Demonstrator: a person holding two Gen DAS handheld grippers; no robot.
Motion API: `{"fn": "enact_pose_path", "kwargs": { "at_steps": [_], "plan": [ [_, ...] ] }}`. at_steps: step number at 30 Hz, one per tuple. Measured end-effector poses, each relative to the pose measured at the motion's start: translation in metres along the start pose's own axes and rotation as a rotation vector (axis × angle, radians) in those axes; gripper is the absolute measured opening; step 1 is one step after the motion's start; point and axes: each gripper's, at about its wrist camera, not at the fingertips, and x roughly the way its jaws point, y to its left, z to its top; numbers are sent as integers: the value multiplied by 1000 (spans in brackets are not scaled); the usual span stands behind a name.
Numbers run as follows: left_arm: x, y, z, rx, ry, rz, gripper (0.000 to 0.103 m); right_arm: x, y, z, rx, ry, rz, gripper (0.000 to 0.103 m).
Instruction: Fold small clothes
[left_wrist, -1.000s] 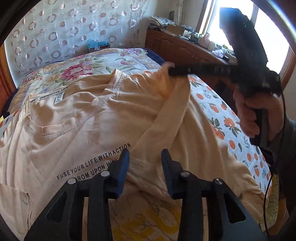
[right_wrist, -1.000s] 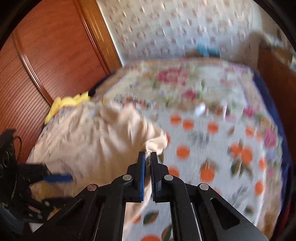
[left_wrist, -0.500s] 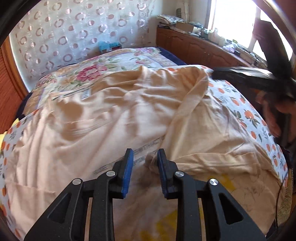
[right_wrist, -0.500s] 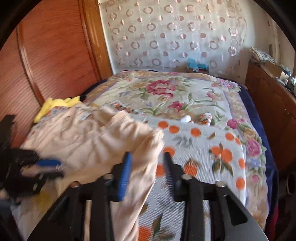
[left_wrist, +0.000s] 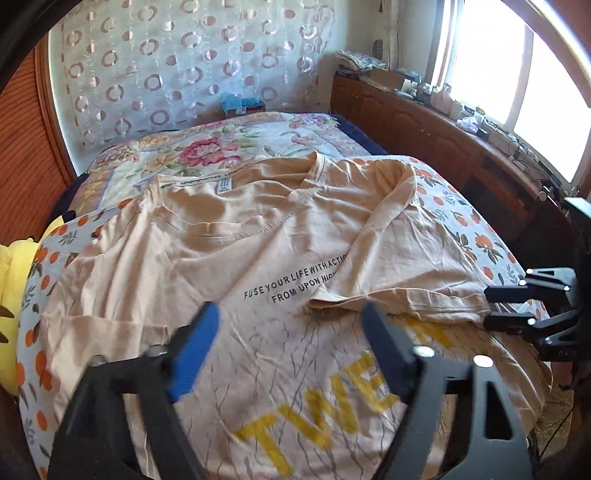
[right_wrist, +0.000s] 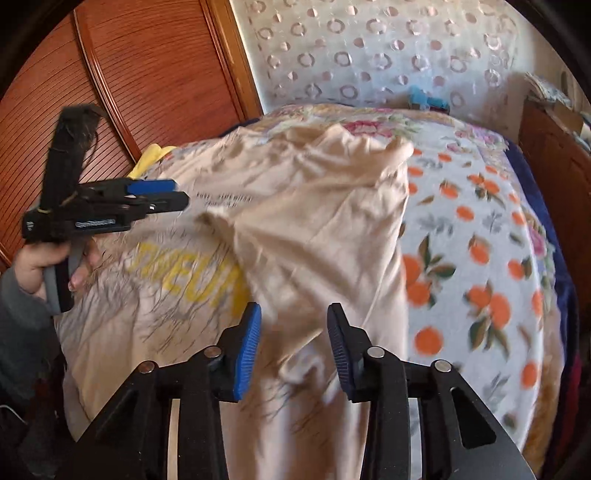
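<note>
A peach T-shirt (left_wrist: 229, 236) with black lettering and a yellow print lies spread on the bed; its right side and sleeve (left_wrist: 399, 258) are folded inward over the chest. My left gripper (left_wrist: 288, 332) hovers over the lower front, its jaws opening wide with nothing pressed between them. My right gripper (left_wrist: 491, 308) sits at the shirt's right edge, just off the folded sleeve hem. In the right wrist view the right gripper (right_wrist: 293, 343) is above the shirt (right_wrist: 325, 229), jaws apart and closing slightly, pads off the cloth. A hand holds the left gripper (right_wrist: 162, 195).
The bedspread (left_wrist: 476, 236) shows oranges and flowers. A yellow item (left_wrist: 18, 280) lies at the bed's left edge beside a wooden wardrobe (right_wrist: 155, 62). A cluttered wooden cabinet (left_wrist: 424, 125) runs under the window on the right. A blue box (left_wrist: 240, 103) sits at the bed's head.
The right gripper let go of the lifted shirt side and drew back to the right edge; that side now lies folded over the chest. The left gripper opened wide and pulled back.
</note>
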Motion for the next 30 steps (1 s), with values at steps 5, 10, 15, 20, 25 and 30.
{"fn": "enact_pose_path", "kwargs": {
  "at_steps": [5, 10, 15, 20, 25, 30],
  "plan": [
    [-18, 2, -10, -4, -18, 4, 82, 5, 7, -3, 30, 22, -27, 38],
    [-30, 7, -20, -18, -24, 7, 82, -3, 31, -8, -10, -14, 68, 36],
    [-38, 13, -28, -20, -23, 18, 82, -4, 46, -24, -70, 25, 116, 36],
    [-38, 23, -28, -29, -28, 19, 82, -15, 36, -20, -52, -8, 92, 36],
    [-31, 41, -21, -46, -20, 39, 82, -23, 20, 4, -42, -71, 64, 36],
    [-24, 64, -9, -60, -21, 59, 82, -3, 12, 28, -51, -88, 25, 36]
  ]
}}
